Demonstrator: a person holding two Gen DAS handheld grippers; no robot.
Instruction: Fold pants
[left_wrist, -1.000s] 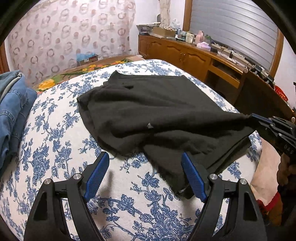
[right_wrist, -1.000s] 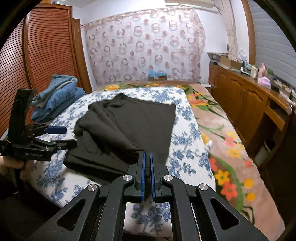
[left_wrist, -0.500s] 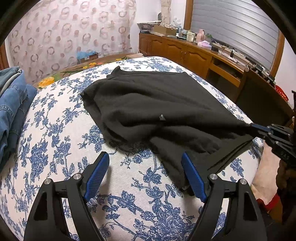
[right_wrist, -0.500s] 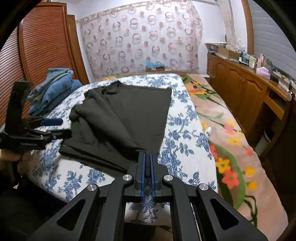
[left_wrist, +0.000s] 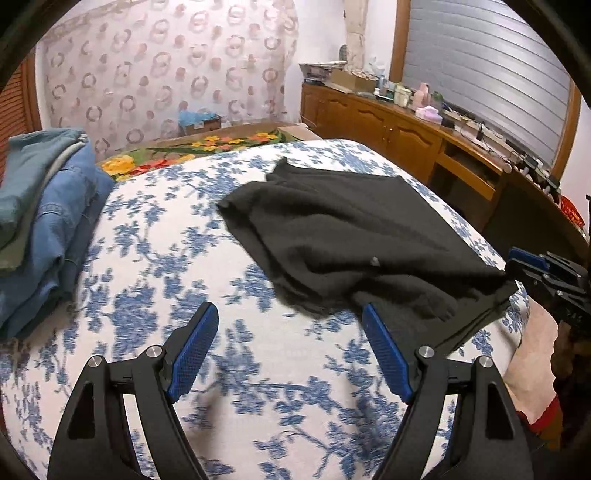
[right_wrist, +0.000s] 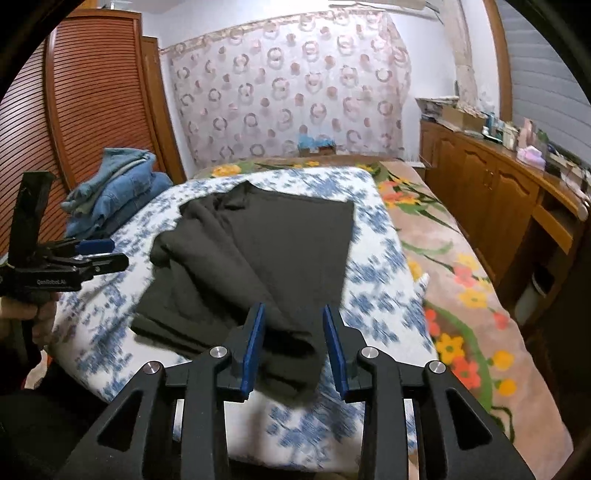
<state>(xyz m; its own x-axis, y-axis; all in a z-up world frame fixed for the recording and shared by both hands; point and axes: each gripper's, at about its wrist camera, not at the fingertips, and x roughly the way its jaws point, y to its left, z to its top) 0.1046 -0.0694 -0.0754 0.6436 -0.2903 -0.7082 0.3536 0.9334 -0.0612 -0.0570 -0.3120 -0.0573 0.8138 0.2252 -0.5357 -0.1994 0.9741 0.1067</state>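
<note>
Black, soft pants (right_wrist: 258, 258) lay bunched on the floral bed (left_wrist: 155, 280) as my right claw (right_wrist: 293, 347), clenched half a second earlier, stood released, left claw (left_wrist: 288, 350) gaping empty.

Pants (left_wrist: 354, 236) matt black knit; bedsheet (left_wrist: 155, 280) printed cloth; cabinet (right_wrist: 491, 199) glossy wood.

Motion-blurred floral bedsheet (left_wrist: 155, 266); dresser clutter (left_wrist: 406, 96) too small to identify.
</note>
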